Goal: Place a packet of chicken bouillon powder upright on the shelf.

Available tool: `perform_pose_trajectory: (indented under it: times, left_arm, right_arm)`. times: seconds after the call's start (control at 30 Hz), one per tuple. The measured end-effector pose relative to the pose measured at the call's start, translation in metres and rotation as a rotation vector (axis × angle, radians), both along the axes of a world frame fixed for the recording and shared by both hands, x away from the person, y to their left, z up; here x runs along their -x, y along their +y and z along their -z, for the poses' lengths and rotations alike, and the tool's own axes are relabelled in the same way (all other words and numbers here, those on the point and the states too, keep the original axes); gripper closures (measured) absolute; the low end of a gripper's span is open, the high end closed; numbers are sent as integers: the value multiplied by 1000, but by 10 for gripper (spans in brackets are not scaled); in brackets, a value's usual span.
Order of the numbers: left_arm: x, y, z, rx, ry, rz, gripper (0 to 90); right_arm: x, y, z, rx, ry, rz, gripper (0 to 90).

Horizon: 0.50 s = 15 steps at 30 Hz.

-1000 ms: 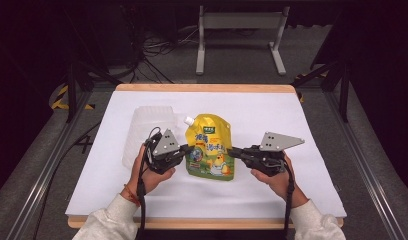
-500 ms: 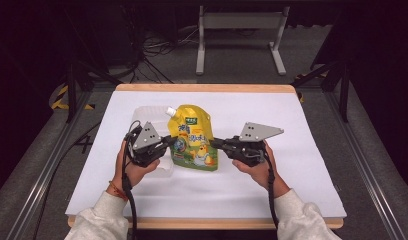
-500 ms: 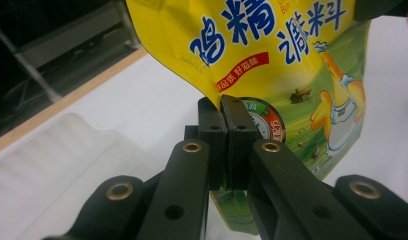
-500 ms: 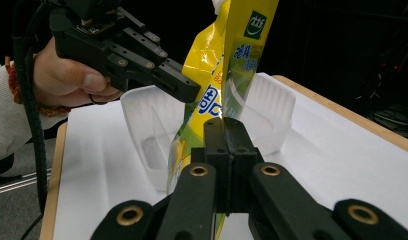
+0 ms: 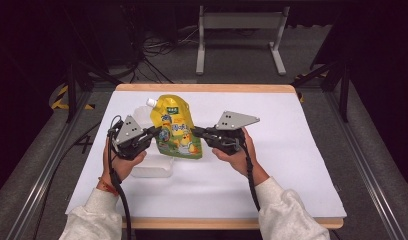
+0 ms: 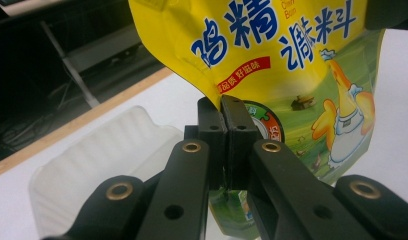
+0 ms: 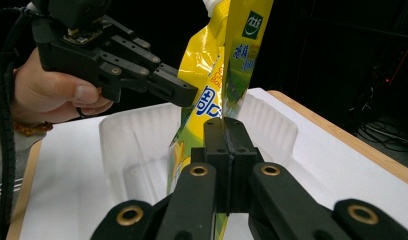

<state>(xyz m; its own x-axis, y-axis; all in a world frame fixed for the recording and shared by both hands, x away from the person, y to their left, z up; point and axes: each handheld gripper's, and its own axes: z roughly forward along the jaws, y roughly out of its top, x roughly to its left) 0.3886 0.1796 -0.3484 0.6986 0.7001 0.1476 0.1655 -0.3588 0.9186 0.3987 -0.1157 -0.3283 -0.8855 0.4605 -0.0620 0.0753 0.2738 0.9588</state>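
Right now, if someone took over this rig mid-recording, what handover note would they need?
Left hand-held gripper: shut on the left edge of the yellow pouch.
Right hand-held gripper: shut on the pouch's right edge.
The pouch hangs upright between them, spout on top, lifted above the clear plastic tray at the table's left side.
Done: pouch gripped on both sides and raised over the tray.
Left: probably lower it into the tray, then open both grippers.

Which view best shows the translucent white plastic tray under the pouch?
The right gripper view: the translucent white plastic tray shows its ribbed walls and hollow. The left gripper view shows one corner; the high view shows edges behind the yellow spouted pouch.
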Motion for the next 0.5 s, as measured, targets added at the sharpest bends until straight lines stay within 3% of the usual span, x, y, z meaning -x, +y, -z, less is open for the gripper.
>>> perform_pose_trajectory:
  times: [0.13, 0.2, 0.5]
  left_arm:
    - [-7, 8, 3, 38, 5, -22, 881]
    - [-10, 11, 2, 31, 2, -28, 881]
    - [-25, 30, 2, 79, -25, -37, 879]
  right_arm:
    - [-10, 6, 1, -26, 20, 3, 900]
    - [-14, 11, 1, -26, 24, 11, 900]
    - [-28, 28, -2, -41, 11, 19, 900]
